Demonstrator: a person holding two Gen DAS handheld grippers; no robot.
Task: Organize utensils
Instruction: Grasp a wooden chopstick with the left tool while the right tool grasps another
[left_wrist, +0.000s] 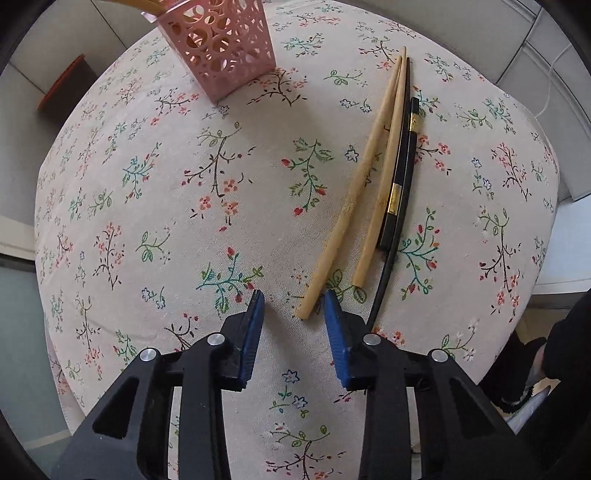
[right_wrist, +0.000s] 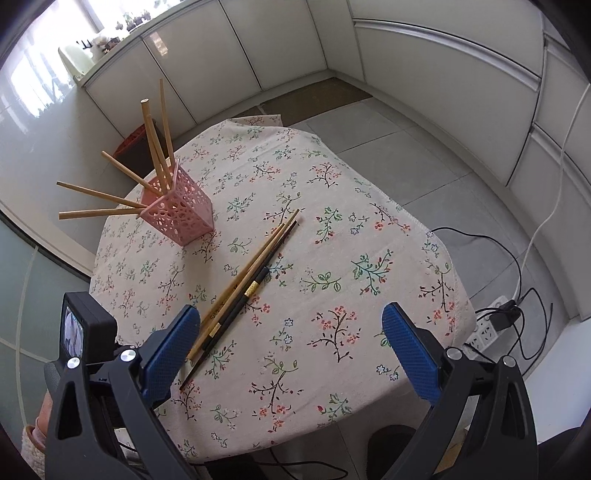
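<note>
Left wrist view: a floral tablecloth (left_wrist: 221, 206) covers the table, grey floor beyond. The left gripper (left_wrist: 293, 314) hovers with jaws narrowly parted, empty, beside the loose chopsticks (left_wrist: 380, 192); the pink holder (left_wrist: 225, 48) stands beyond.

Right wrist view: white cabinets (right_wrist: 424, 66) ring the room. The right gripper (right_wrist: 290, 350) gapes wide, empty.

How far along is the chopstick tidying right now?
Partly done: five wooden chopsticks already stand in the pink perforated plastic holder. Nothing is in hand; the left gripper is open around the end of one light wooden chopstick, and the right gripper is open. Two light and two black chopsticks remain on the floral tablecloth.
</note>
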